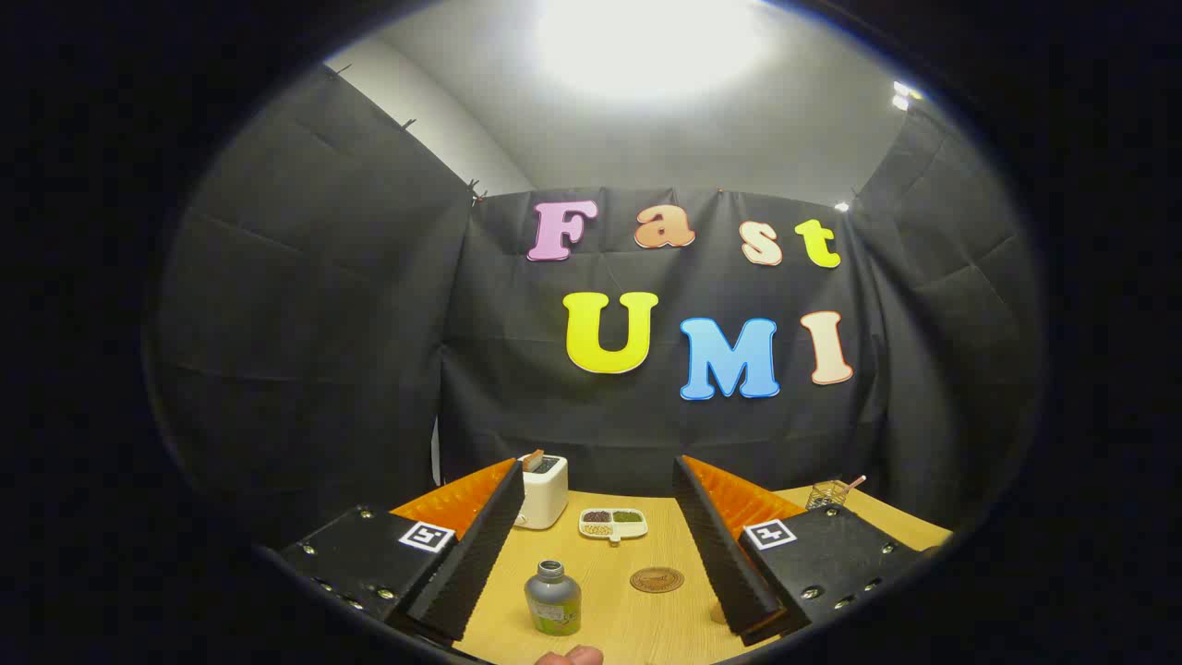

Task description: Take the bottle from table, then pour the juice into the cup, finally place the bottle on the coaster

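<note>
A small grey bottle (552, 598) with a green label and an open neck stands upright on the wooden table (628, 628). It sits low between my fingers, closer to the left one and touching neither. My gripper (597, 464) is open wide and holds nothing. A round brown coaster (657, 579) lies flat on the table to the right of the bottle, also between the fingers. A small pale thing (716, 610) peeks out beside the right finger; I cannot tell what it is.
A white toaster (542, 489) stands at the back by the left fingertip. A white divided dish (612, 524) with beans lies beyond the coaster. A wire basket (829, 492) sits far right. A pinkish fingertip-like shape (571, 656) shows nearest me.
</note>
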A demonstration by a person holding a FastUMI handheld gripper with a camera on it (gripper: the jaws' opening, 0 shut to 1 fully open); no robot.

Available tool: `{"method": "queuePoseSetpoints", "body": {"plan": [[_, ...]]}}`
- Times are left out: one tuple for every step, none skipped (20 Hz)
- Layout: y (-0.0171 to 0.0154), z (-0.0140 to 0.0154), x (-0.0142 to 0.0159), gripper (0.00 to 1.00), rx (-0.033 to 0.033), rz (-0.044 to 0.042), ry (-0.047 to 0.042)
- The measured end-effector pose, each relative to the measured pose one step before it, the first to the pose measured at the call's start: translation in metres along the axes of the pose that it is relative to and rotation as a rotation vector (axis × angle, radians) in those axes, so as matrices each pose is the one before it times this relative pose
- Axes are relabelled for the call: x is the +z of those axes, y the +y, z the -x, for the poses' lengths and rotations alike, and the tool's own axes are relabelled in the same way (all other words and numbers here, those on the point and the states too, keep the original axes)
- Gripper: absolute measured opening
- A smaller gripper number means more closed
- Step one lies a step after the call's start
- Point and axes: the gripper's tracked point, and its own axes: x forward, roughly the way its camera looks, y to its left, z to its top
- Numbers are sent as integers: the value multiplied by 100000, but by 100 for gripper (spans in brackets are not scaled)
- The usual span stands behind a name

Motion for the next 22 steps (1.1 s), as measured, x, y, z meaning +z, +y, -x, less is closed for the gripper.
{"method": "queuePoseSetpoints", "body": {"plan": [[-70, -26, -71, 98, -356, 89, -213], [-45, -40, -88, 98, -130, -82, 71], [-86, -79, -230, 98, -274, -91, 461], [-220, -63, -185, 98, -522, 143, 579], [-212, -167, -191, 98, -309, 265, 629], [-189, -86, -134, 98, -473, 326, 620], [-141, 42, -248, 98, -596, 414, 533], [-39, -62, 20, 98, -379, 1021, -44], [89, -108, -33, 98, 153, 319, -85], [159, -181, -91, 98, 411, -687, -61], [28, -71, -195, 98, 123, -1415, -44], [73, -75, -114, 98, 1, -1035, -65], [78, -141, -139, 98, -51, -340, 113], [-70, -25, -175, 98, -593, 332, 441], [-111, 7, -110, 98, -565, 846, 230], [-58, -39, -34, 98, -228, 398, 146], [200, -89, -108, 98, 309, -307, -62], [104, -83, -14, 98, 44, -504, -198], [-84, -6, -17, 98, -444, -143, -218], [-39, -59, -26, 98, -426, 224, -119], [111, -70, -168, 98, -596, 498, 49], [103, -83, -146, 98, -333, 325, 98]]}}
